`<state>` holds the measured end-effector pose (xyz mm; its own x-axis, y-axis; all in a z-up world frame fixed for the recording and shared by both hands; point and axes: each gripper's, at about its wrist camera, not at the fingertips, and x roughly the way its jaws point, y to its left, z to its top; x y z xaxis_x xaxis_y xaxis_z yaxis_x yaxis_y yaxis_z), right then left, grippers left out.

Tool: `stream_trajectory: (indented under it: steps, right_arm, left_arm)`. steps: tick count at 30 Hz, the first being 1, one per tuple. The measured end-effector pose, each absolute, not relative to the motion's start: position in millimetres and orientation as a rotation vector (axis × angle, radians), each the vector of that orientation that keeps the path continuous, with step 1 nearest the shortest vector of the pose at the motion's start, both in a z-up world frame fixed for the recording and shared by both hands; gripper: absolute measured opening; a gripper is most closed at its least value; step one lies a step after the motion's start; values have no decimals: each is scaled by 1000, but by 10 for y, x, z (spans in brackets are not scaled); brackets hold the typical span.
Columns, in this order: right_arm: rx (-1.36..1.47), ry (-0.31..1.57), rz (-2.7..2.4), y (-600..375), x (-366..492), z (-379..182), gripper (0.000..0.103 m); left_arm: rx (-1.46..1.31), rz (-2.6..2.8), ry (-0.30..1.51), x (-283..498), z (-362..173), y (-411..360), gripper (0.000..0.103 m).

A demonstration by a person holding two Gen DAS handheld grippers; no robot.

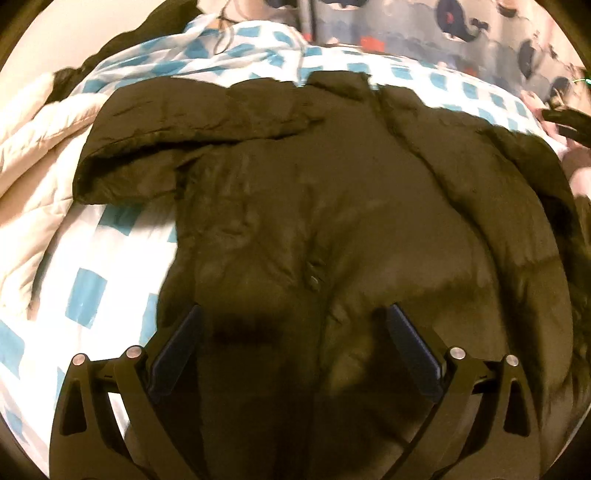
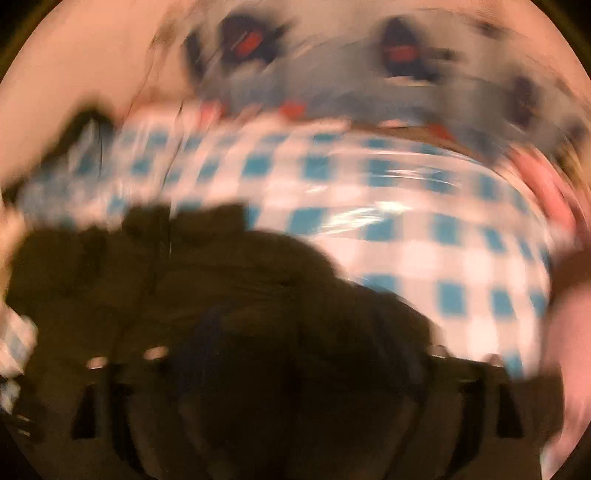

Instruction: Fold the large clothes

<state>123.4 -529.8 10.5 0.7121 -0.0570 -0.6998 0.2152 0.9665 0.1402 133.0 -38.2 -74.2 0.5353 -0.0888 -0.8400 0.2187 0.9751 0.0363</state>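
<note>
A large dark olive puffer jacket [image 1: 332,206] lies spread on a bed with a blue-and-white checked sheet [image 1: 92,273]. One sleeve [image 1: 155,147] is folded across toward the left. My left gripper [image 1: 293,314] is open just above the jacket's lower middle, its blue pads wide apart and empty. In the right wrist view the picture is heavily blurred; the jacket [image 2: 184,288] fills the lower left over the checked sheet [image 2: 406,229]. My right gripper [image 2: 291,332] is a dark smear over the jacket and its jaws cannot be made out.
A cream quilted blanket [image 1: 33,147] lies bunched at the left of the bed. A grey-blue cover with whale prints [image 1: 461,33] sits at the far side. A pinkish item [image 2: 546,184] lies at the right edge.
</note>
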Motion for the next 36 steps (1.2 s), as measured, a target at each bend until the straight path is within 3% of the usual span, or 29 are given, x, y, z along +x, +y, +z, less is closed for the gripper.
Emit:
stream_trajectory:
  steps: [5,8,16,18,19,21,26,29,31,32,33,36]
  right_arm:
    - [502,791,-484,-6575,-148,-210,90]
    - [700,786,-567,-7093,-530,-489,90]
    - [808,883,-507,-7406,75,-1122,89]
    - [832,853,-452,-7383,190,-1090,33]
    - [824,785,-415,-7346,204,-938,12]
    - [715,679,-380,-7277,166,-479,8]
    - [503,386,-510,-7494,-466,802,8]
    - [512,463,-620,-7890,-598,770,8]
    - [527,615,-682,-8074,-595,513,24]
    - [550,684,-700,-8148,-639,355,61]
    - [599,702,-710,-8186,-774,189,78]
    - [658,608,-671,-7845,-1402,-43,79]
  left_arm:
    - [40,-412,898,968,-300,-784,95]
    - [67,-561,857,720,-140,-1308,95]
    - [127,-594,928,784,-454,-2660,95]
    - [141,-578,1010,879,-682,-2890,95]
    - [148,-581,1048,883,-774,-2995,95]
    - [181,-639,1037,771,-777,-3115,95]
    - [210,-932,1032,523,-740,-3517,95]
    - [233,-1001,1105,488,-919,-3780,95]
    - [192,-1003,1119,538,-905,-3723,95]
    - [132,-1017,1124,579,-834,-3598,95]
    - [78,-1021,1125,627,-752,-3456,95]
    - [-3,-971,1082,731,-492,-2870,95]
